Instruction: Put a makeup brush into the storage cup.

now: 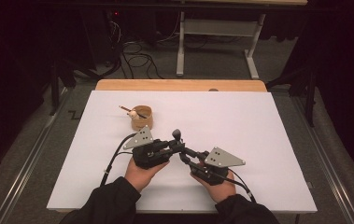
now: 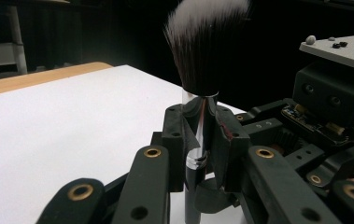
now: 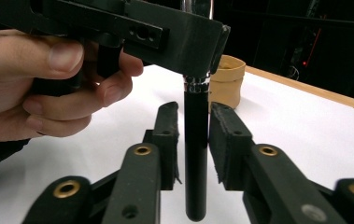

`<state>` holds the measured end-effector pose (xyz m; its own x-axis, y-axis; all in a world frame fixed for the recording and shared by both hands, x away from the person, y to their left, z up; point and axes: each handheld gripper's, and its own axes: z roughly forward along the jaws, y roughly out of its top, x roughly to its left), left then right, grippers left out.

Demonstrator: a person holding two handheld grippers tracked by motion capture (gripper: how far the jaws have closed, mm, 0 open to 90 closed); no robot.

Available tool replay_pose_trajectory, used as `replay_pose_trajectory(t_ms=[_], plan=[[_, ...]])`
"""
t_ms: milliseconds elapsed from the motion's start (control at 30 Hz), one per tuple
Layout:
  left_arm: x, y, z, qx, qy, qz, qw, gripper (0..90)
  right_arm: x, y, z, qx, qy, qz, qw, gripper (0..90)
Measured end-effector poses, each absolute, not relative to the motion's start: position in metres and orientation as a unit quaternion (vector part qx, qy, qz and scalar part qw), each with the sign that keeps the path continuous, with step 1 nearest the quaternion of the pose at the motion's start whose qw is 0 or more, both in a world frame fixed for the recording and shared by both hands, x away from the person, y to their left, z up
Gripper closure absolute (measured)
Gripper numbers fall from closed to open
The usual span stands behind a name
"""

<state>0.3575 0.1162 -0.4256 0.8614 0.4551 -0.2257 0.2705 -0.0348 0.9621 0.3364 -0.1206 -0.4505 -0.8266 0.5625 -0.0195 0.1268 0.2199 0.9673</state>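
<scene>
The left gripper (image 2: 198, 140) is clamped on a makeup brush (image 2: 201, 70), its two black pads pressing the shiny metal ferrule just below the bristles. The brush stands upright above the white tabletop (image 1: 240, 121), dark bristles with pale tips pointing up and its black handle hanging down below the jaws.

In the right gripper view, the right gripper (image 3: 194, 140) brackets that black handle (image 3: 196, 158) from either side. Its jaws stand slightly apart, with a narrow gap visible between each pad and the handle, so they do not press on it. The handle hangs straight between them, its rounded end free above the table.

From the high view the two grippers meet near the middle of the table, the left gripper (image 1: 174, 145) and the right gripper (image 1: 185, 156) angled toward each other, with the brush (image 1: 177, 135) rising between them. Farther back and to the left sits a small tan cup (image 1: 142, 117) with a thin stick leaning out of it, well apart from both grippers.
</scene>
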Motion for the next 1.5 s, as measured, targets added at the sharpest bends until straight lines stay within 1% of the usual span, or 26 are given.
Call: replay_pose_trajectory(t_ms=[467, 733, 1267, 1500], plan=[[0.358, 0.121, -0.424, 0.720, 0.257, 0.086, 0.639, 77.2, 0.336, -0.121, -0.451, 0.231, 0.760, 0.577, 0.190, 58.5], [0.359, 0.124, -0.424, 0.723, 0.259, 0.096, 0.632, 77.2, 0.337, -0.121, -0.451, 0.237, 0.763, 0.572, 0.183, 47.6], [0.360, 0.129, -0.424, 0.731, 0.264, 0.104, 0.621, 77.2, 0.338, -0.124, -0.450, 0.239, 0.764, 0.572, 0.179, 35.3], [0.362, 0.138, -0.422, 0.728, 0.274, 0.114, 0.618, 77.2, 0.340, -0.128, -0.448, 0.246, 0.764, 0.569, 0.178, 25.7]])
